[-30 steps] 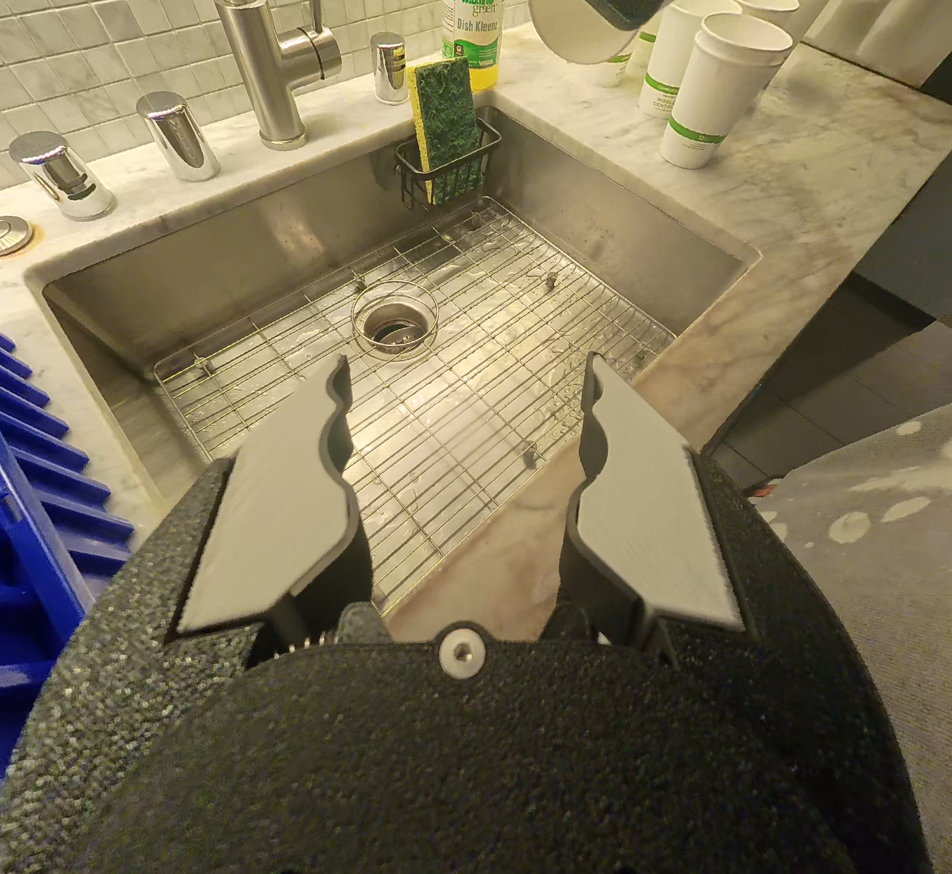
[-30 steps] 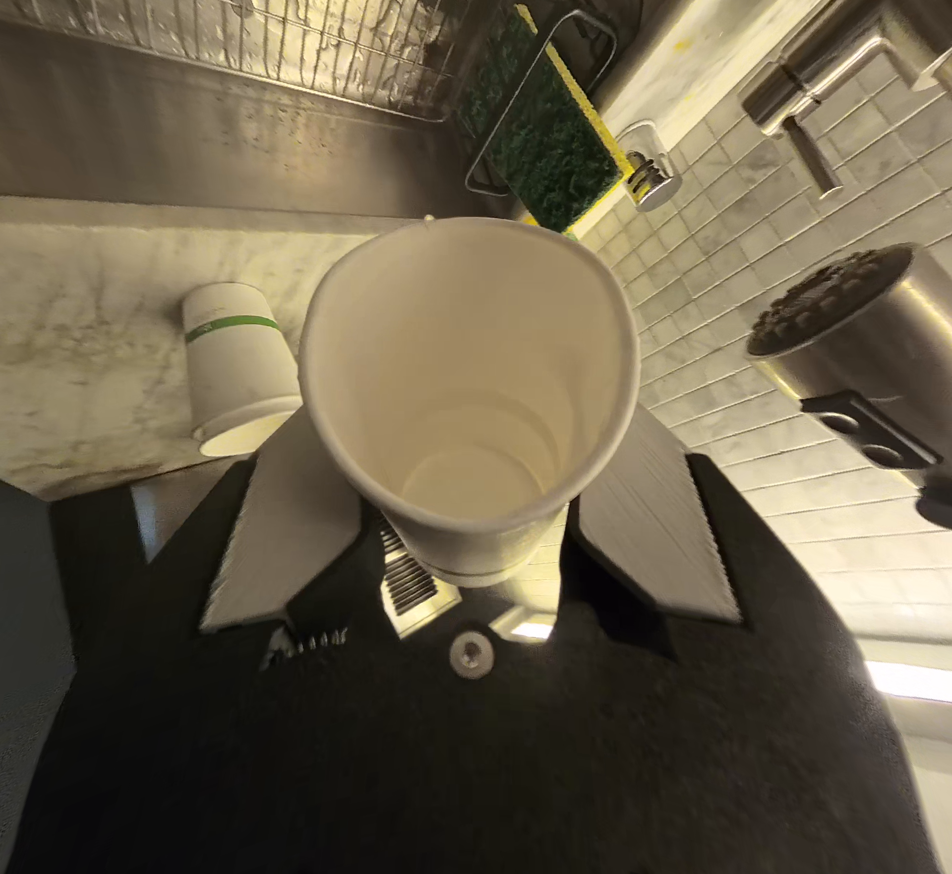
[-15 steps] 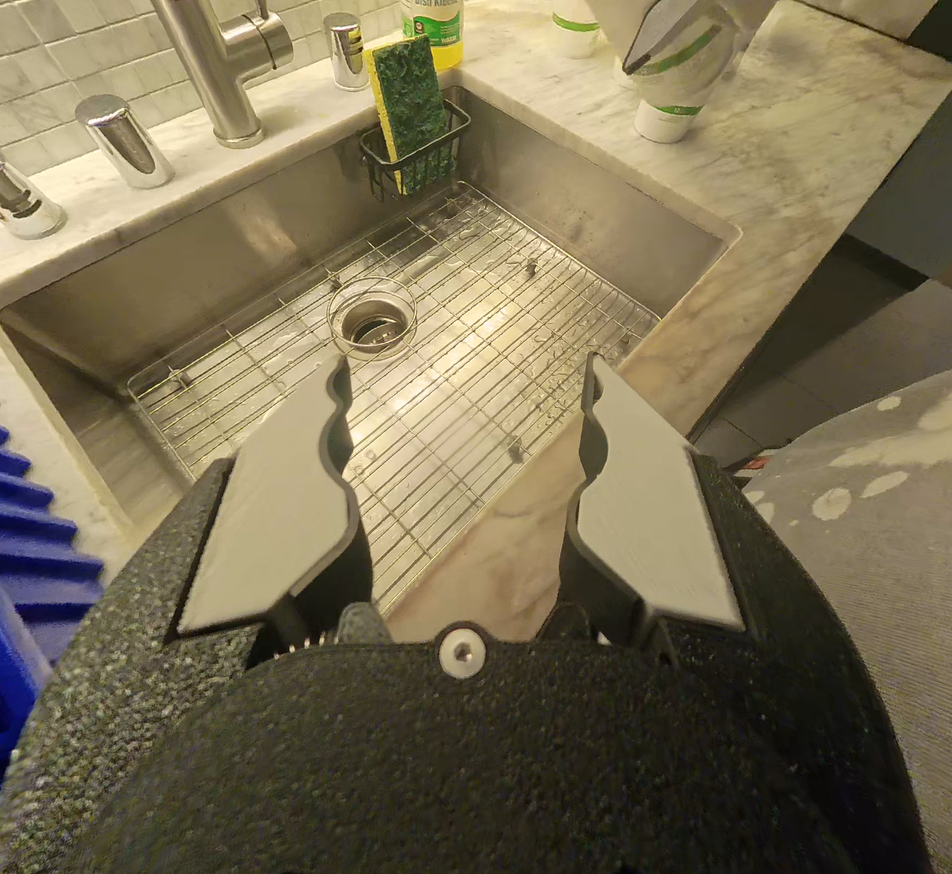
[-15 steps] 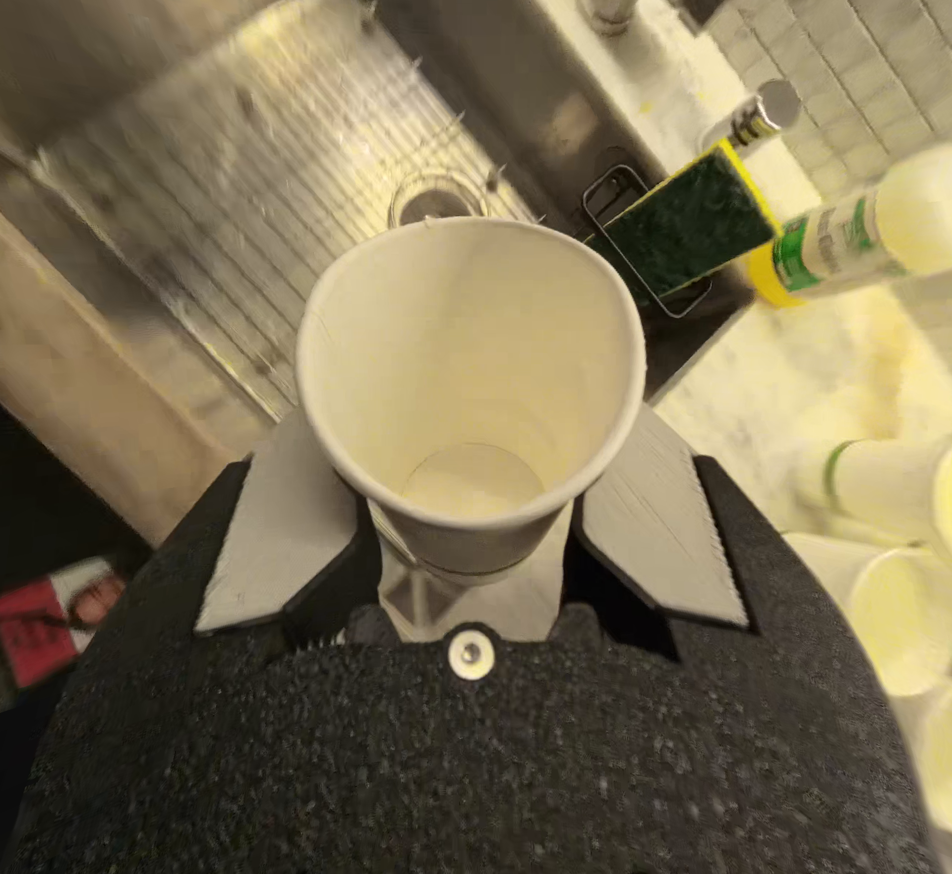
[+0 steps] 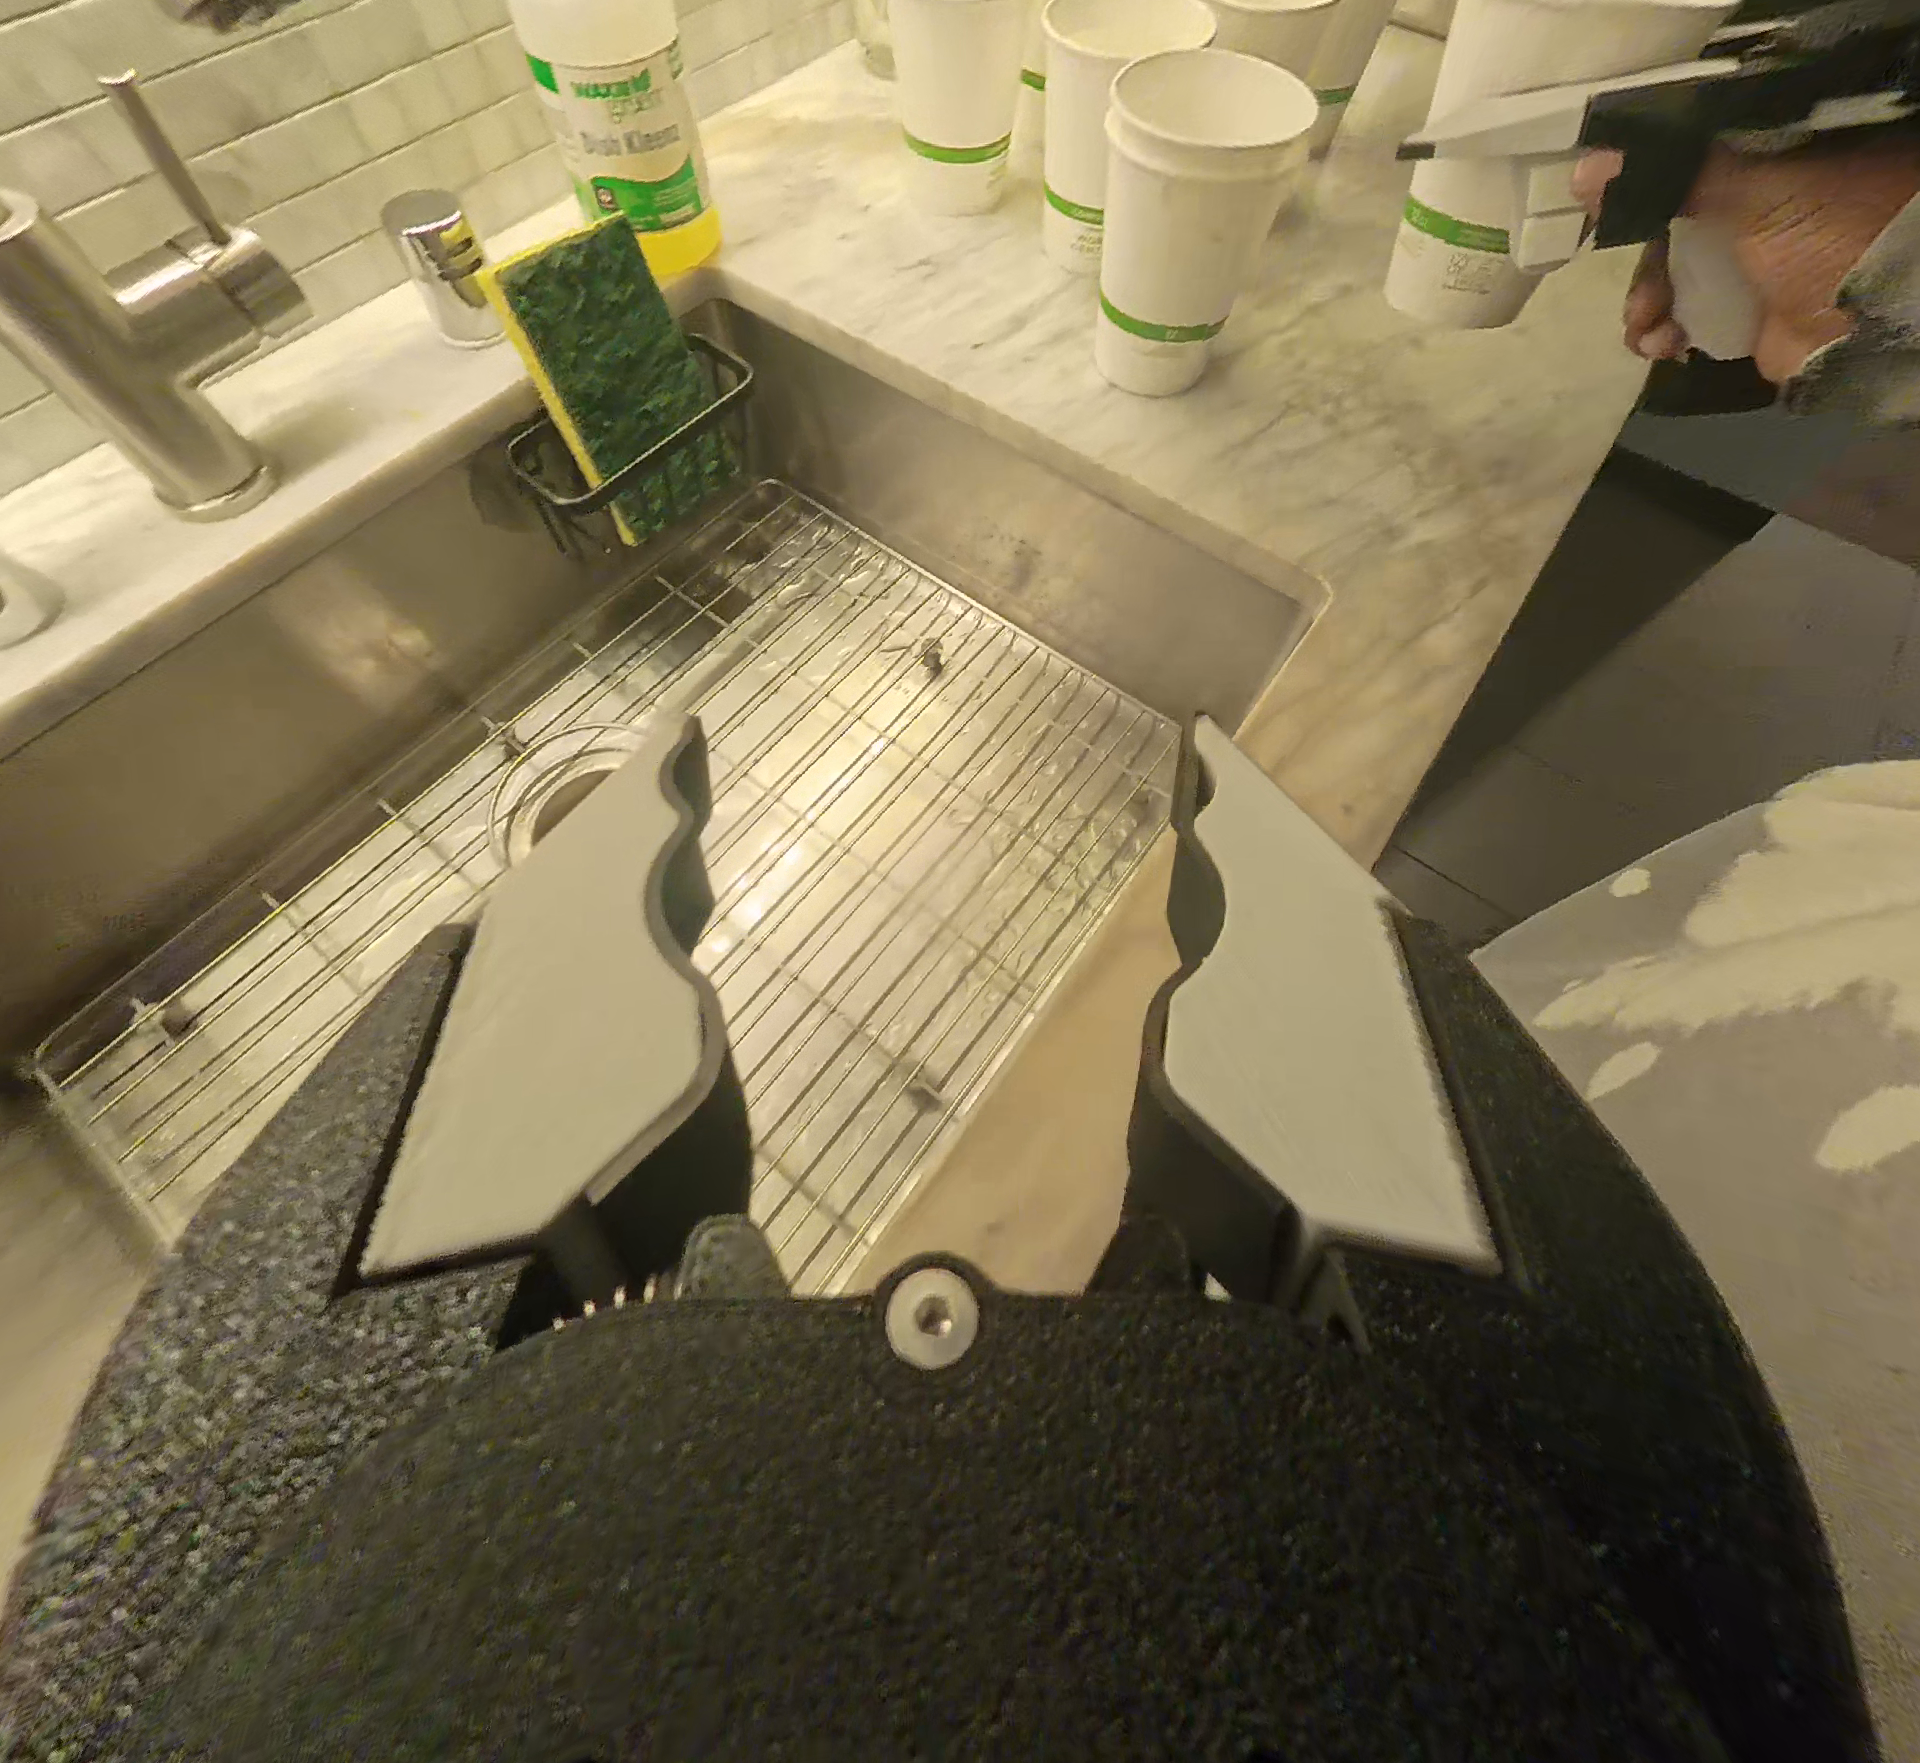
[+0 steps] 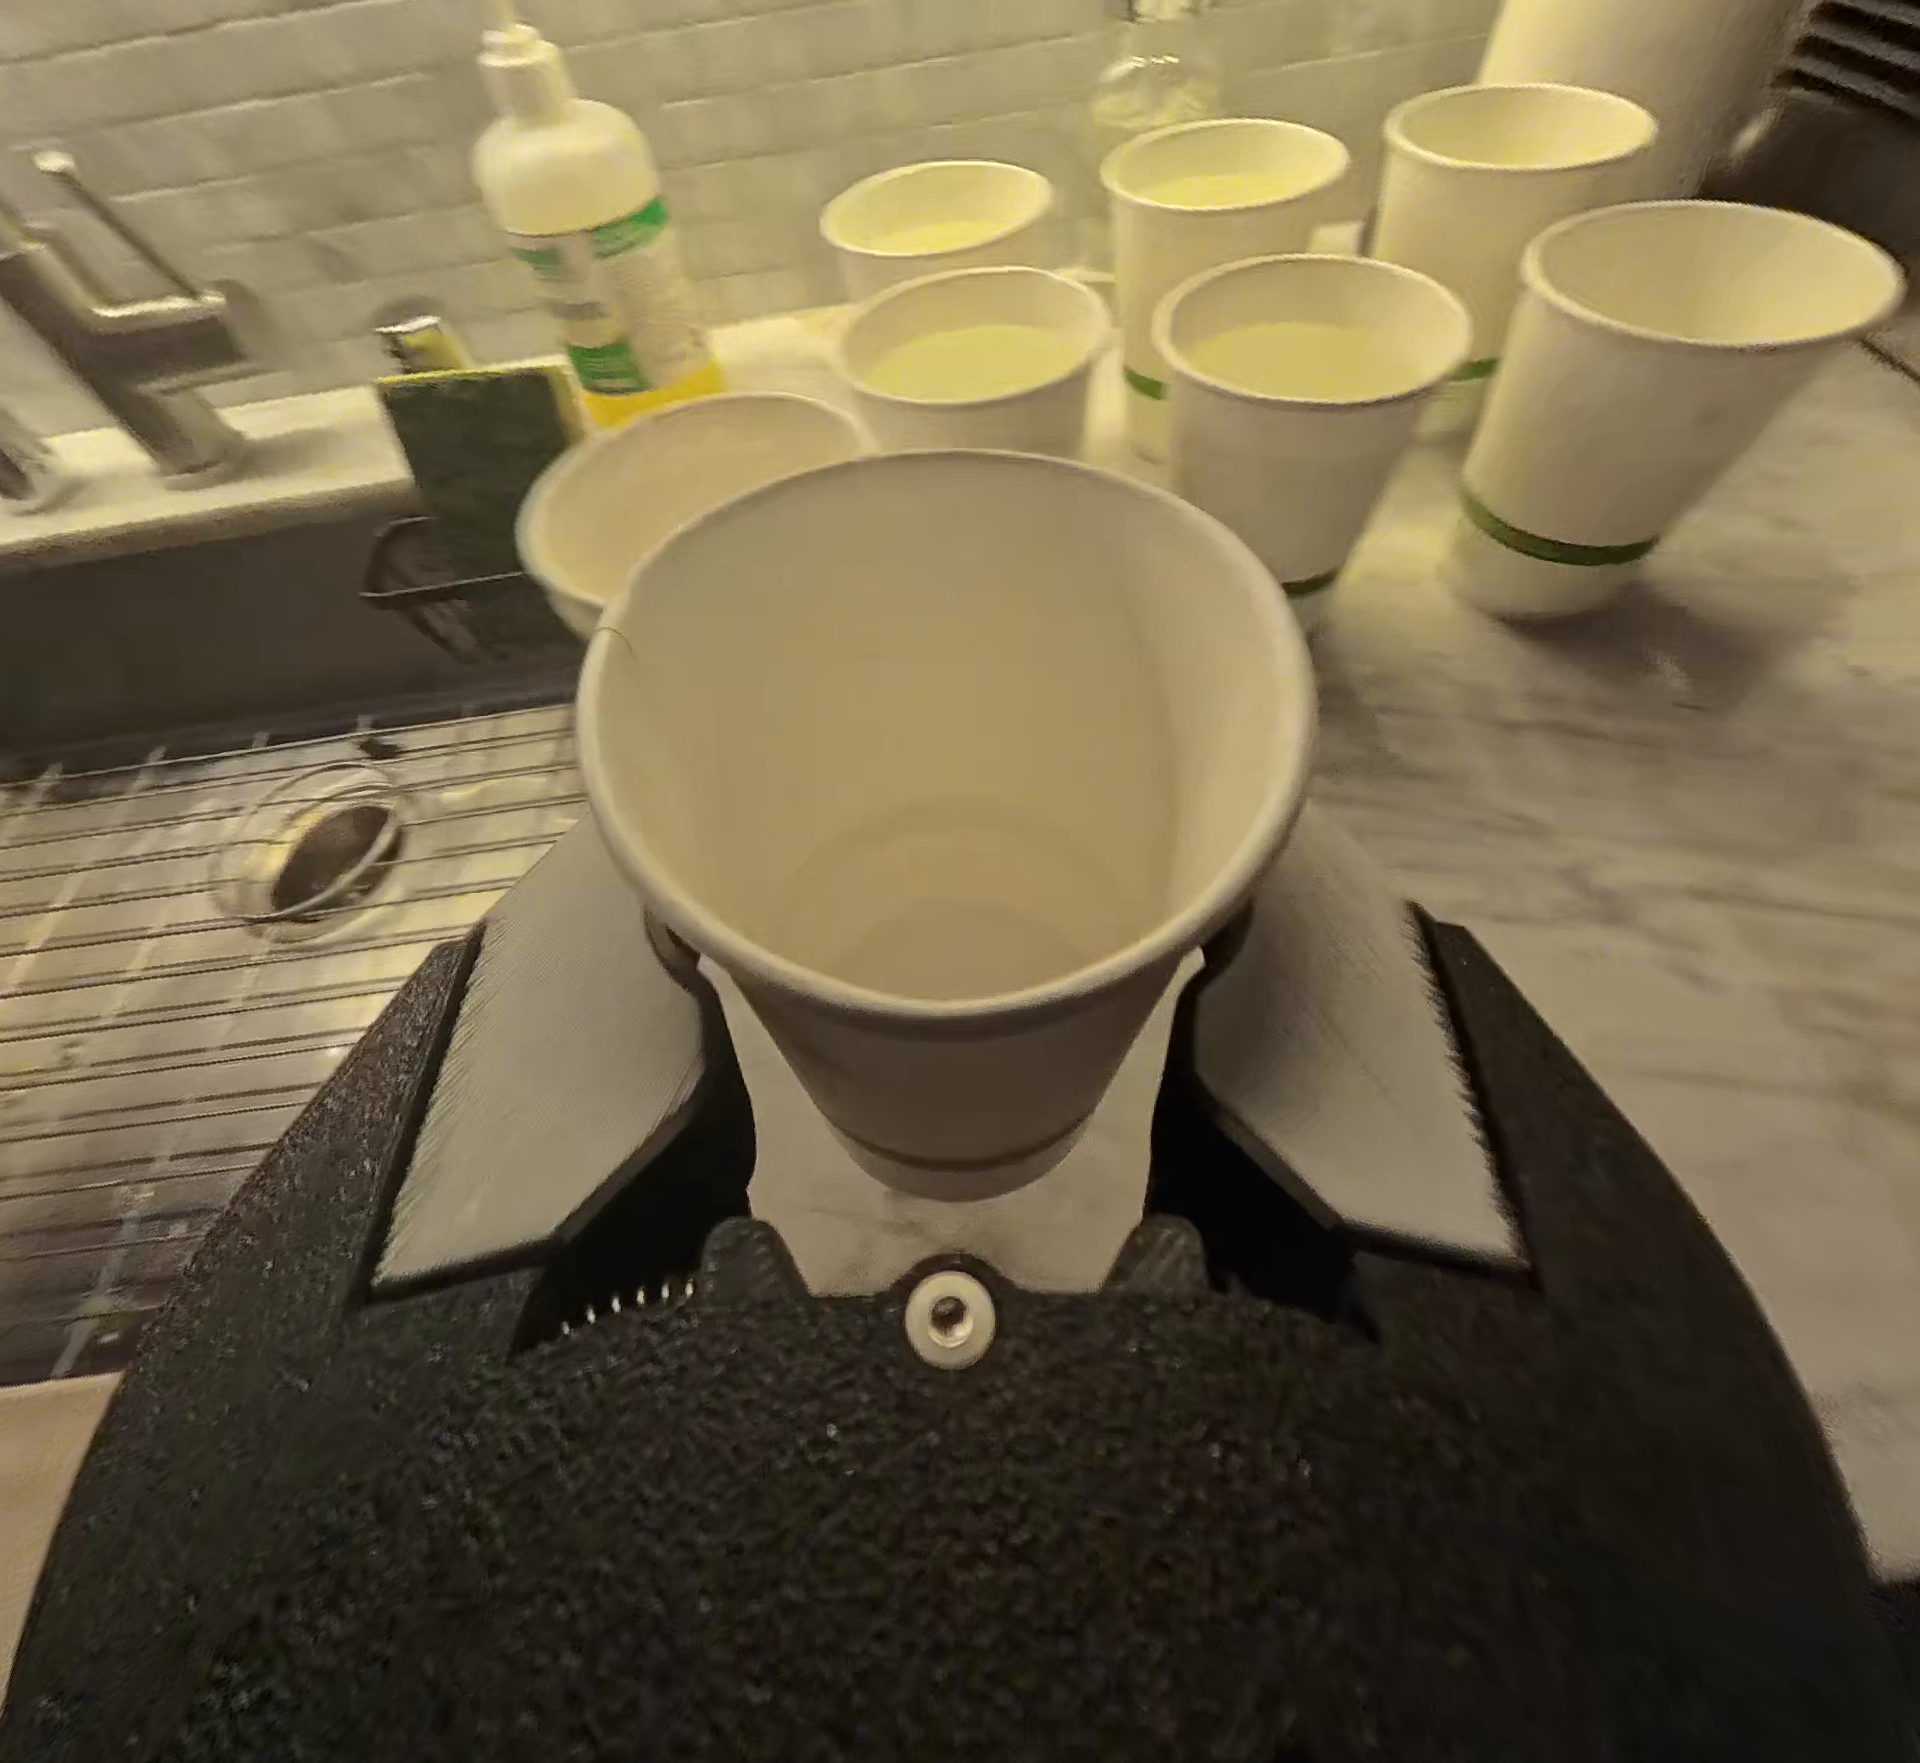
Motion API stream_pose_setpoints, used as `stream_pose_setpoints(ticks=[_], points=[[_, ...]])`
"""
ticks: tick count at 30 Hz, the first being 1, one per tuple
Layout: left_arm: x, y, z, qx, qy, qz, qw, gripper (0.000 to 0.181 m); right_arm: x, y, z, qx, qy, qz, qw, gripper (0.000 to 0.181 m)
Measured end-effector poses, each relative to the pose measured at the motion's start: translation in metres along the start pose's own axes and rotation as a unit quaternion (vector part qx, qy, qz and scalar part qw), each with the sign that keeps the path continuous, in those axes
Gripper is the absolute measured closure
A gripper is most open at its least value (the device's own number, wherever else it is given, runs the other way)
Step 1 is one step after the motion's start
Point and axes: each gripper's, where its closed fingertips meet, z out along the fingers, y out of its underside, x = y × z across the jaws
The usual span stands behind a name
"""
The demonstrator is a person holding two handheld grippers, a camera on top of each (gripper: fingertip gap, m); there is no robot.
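My right gripper (image 6: pixel 943 866) is shut on a white paper cup (image 6: pixel 935 778), one finger against each side. The cup is upright, looks empty, and its fingers stand wide. In the left wrist view this cup (image 5: pixel 1527 51) is at the far right, above the marble counter (image 5: pixel 1403 487) and beside several upright white paper cups with green bands (image 5: pixel 1195 186). Those cups also show in the right wrist view (image 6: pixel 1299 404). My left gripper (image 5: pixel 940 747) is open and empty above the steel sink (image 5: pixel 1039 508) and its wire grid (image 5: pixel 883 778).
A green and yellow sponge (image 5: pixel 613 363) stands in a black caddy on the sink's back wall. A dish soap bottle (image 5: pixel 613 82) and a faucet (image 5: pixel 125 331) stand behind the sink. A person's hand (image 5: pixel 1766 259) is under the right gripper. The counter's edge drops to a dark floor at right.
My right gripper swung the cup from tipped over the sink to upright beside the other cups, and its fingers eased wider so the cup's rim rounded out. My left gripper stayed open and shifted right.
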Motion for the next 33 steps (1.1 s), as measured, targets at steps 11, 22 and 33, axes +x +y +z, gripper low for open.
stream_pose_setpoints(ticks=[11,22,33], points=[[0.030,-0.032,0.043,-0.007,-0.026,0.001,1.000,0.093,0.063,-0.010,0.080,0.011,-0.003,-0.025,1.000,0.086],[0.041,-0.039,0.064,-0.022,-0.049,-0.008,0.999,0.093,0.009,-0.119,0.045,0.185,-0.082,-0.010,0.979,0.086],[0.053,-0.047,0.080,-0.021,-0.044,-0.002,0.999,0.093,-0.076,-0.088,0.076,0.096,-0.197,-0.115,0.969,0.078]])
